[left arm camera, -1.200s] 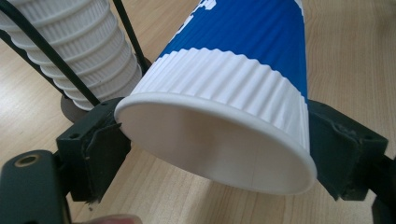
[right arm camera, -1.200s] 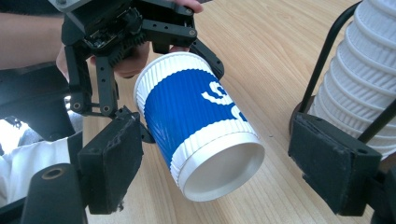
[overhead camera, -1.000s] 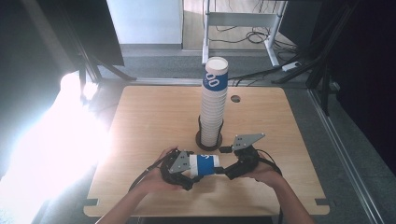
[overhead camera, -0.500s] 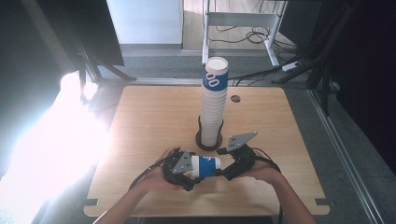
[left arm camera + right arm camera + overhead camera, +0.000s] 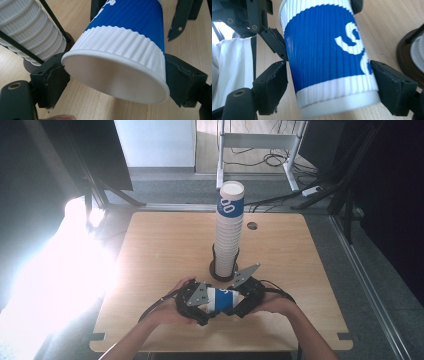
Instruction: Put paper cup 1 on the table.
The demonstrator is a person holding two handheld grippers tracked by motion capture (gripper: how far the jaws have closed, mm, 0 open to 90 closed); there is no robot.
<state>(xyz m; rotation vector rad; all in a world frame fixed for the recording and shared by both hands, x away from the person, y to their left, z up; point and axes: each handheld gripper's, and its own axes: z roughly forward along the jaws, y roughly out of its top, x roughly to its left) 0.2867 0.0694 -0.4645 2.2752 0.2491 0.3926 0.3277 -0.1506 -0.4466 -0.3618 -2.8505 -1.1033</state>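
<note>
Handover step: your left gripper is clamped on the rim end of the blue-and-white cup, held sideways between both hands. Your right gripper has just been opening; its jaws straddle the cup's base end, one pad apart. Next: squeeze right, then release left, toward the cup stack.

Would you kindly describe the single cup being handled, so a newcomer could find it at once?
Start at the tall stack of cups standing in its holder mid-table, then look towards the near edge. There, between the left claw and the right claw, lies one blue-and-white ribbed paper cup. Unlike its upright, nested neighbours, it lies sideways and alone.
</note>
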